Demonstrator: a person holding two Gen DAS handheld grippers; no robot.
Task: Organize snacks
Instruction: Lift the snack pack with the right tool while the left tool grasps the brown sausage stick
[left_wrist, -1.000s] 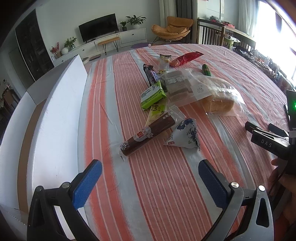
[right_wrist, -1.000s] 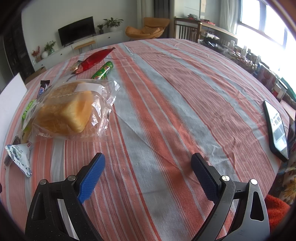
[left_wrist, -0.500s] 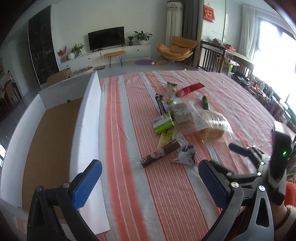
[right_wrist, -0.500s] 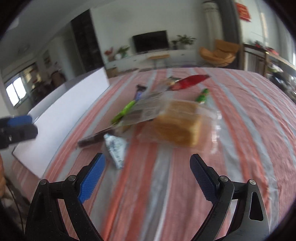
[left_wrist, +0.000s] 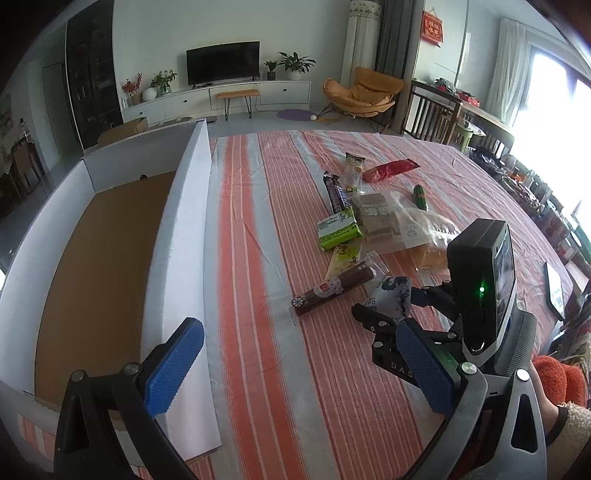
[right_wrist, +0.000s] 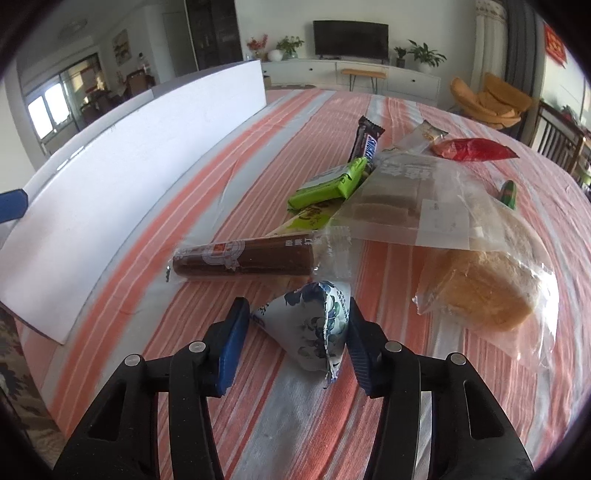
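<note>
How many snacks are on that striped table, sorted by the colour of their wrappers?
Clear bags: 2, the bread bag and the wafer bag.
Green: 3, green packet, pale green pouch, green stick.
Brown or black: 2, brown roll, chocolate bar.
Red: 1, red packet.
Blue-and-white: 1, triangular pouch.
Yellowish: 1, small sachet.
Total: 10.

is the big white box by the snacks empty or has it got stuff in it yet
Empty as far as shown: the large white-walled cardboard box shows only bare brown floor, though its near corner is hidden. The snacks, like the brown sausage-shaped stick, lie on the striped tablecloth.
</note>
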